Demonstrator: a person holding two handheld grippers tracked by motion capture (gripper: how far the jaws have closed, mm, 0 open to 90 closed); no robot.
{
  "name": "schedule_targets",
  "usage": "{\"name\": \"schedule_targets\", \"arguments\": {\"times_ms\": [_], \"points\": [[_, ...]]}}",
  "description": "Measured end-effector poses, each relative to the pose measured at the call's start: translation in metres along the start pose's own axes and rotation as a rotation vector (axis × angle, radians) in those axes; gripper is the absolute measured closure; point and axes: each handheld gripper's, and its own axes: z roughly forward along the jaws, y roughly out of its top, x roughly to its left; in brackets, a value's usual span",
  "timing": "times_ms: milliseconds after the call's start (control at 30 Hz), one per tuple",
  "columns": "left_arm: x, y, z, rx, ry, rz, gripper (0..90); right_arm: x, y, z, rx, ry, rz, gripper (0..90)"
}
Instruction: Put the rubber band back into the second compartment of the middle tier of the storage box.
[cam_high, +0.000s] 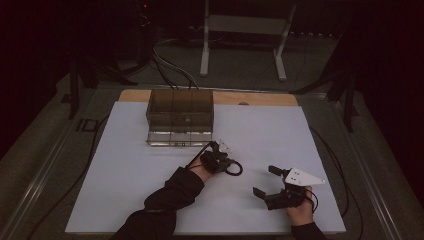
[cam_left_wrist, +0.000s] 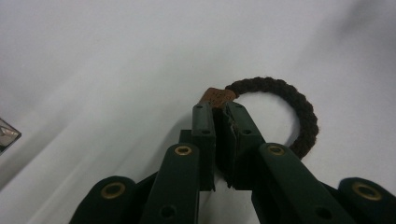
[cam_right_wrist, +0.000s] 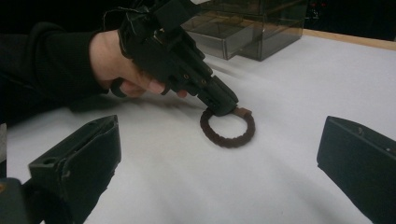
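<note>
A dark brown braided ring (cam_high: 235, 169) with a small brown tag (cam_left_wrist: 217, 96) lies near the middle of the white sheet. My left gripper (cam_left_wrist: 219, 108) is shut on the ring at the tag, and the loop (cam_left_wrist: 299, 109) sticks out to one side. In the right gripper view the left gripper (cam_right_wrist: 224, 105) points down at the sheet, and the ring (cam_right_wrist: 229, 135) looks to rest flat on it. My right gripper (cam_high: 265, 180) stands open a hand's width to the right, aimed at the ring, with nothing between its jaws.
A smoky clear plastic box (cam_high: 180, 115) with compartments stands at the back of the white sheet (cam_high: 125, 165), just beyond the left hand. Cables (cam_high: 95, 145) trail along both table sides. A wooden edge (cam_high: 260, 98) shows behind the sheet.
</note>
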Motion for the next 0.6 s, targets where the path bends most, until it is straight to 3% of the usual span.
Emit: {"name": "schedule_targets", "arguments": {"times_ms": [267,600], "points": [[-0.003,0.004,-0.003,0.000,-0.009,-0.002,88.2,0.000,0.000,0.001,0.000,0.003,0.007,0.0],[-0.002,0.011,-0.019,-0.011,-0.019,0.011,88.6,-0.001,0.000,0.002,0.002,0.004,0.006,0.0]]}}
